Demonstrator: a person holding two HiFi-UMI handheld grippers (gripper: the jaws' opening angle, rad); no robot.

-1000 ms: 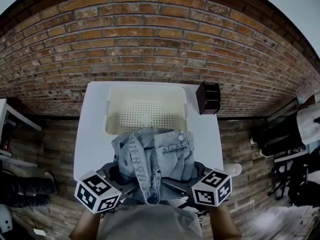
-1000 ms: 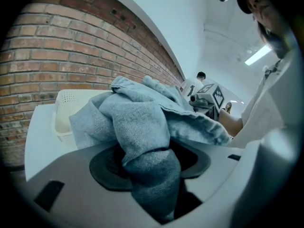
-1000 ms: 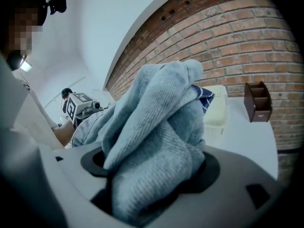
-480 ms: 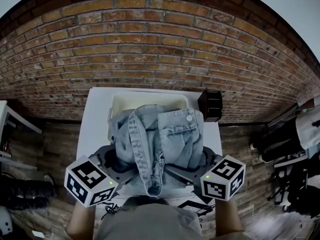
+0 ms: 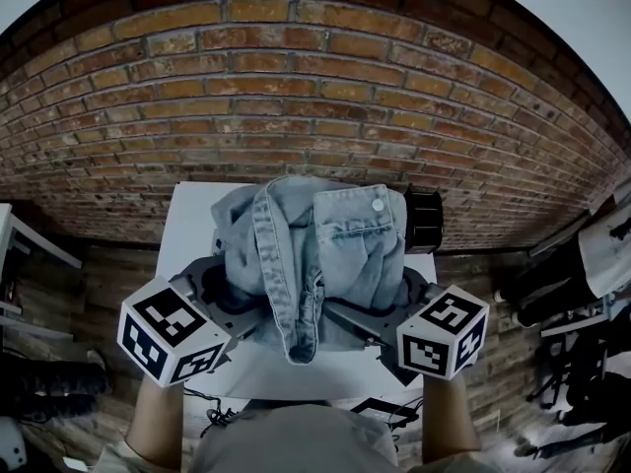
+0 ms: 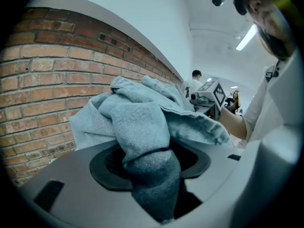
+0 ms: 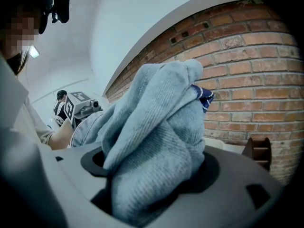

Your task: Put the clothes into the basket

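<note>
denim fills the middle of the scene: one denim garment [image 5: 325,254], probably jeans going by the waistband button [image 5: 377,205], hangs bunched in the air in front of the brick wall [image 5: 315,87], above the white counter [image 5: 187,225]. the left gripper [image 6: 149,163] has its fingers closed on a thick wad of the cloth. the right gripper [image 7: 152,170] has its fingers clamped round an even fatter fold, so neither pair meets.

we judge this piece about half done: it is picked up and carried, but not yet put down. the basket shows in none of our views. we take it to lie behind the hanging cloth, so what is left is to lower the bundle in and let go. we see no other clothes.

the cloth is pale, washed blue twill with a clear diagonal rib. it looks heavy, with doubled stitched seams and a round, metal-looking button, and it folds in soft thick rolls rather than sharp creases. a dark brown box [image 5: 425,220] stands at the counter's far right corner, just beside the garment's edge as we see it.
</note>
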